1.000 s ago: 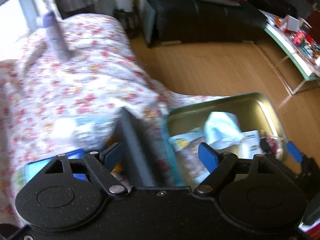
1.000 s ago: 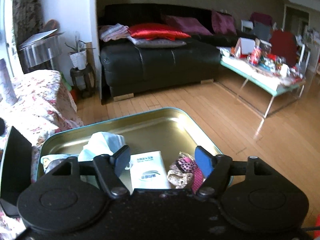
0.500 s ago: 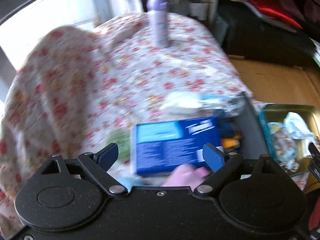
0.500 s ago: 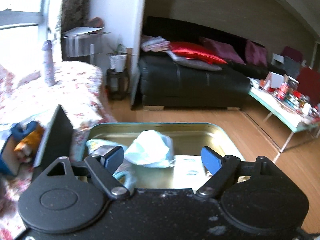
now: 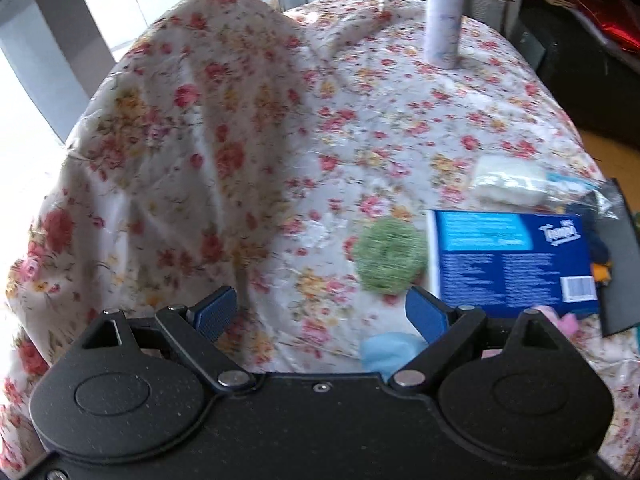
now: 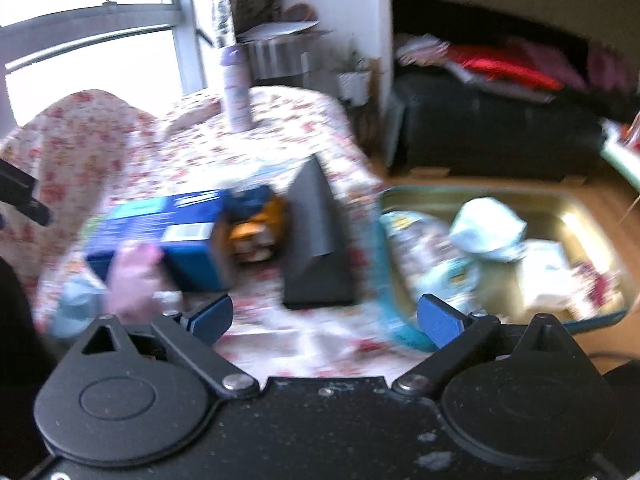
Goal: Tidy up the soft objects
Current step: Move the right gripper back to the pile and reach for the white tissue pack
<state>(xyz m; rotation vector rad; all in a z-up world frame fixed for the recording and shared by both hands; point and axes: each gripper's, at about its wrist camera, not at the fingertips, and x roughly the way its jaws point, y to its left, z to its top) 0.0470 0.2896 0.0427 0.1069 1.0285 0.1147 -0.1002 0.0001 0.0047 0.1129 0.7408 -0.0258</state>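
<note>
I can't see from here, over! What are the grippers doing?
Left gripper open, empty. Right gripper opening, nothing between. Green fuzzy ball loose on floral cloth. Blue box beside it.

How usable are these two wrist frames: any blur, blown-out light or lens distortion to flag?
Left wrist view: mostly sharp, the green scrubber and blue box are slightly soft, the window at upper left is blown out, and fisheye bending curves the floral cloth. Right wrist view: heavy motion smear over the blue box and metal tray, and the window is overexposed.

Home living room — sofa (image 6: 500, 132), floral tablecloth (image 5: 360, 128).
</note>
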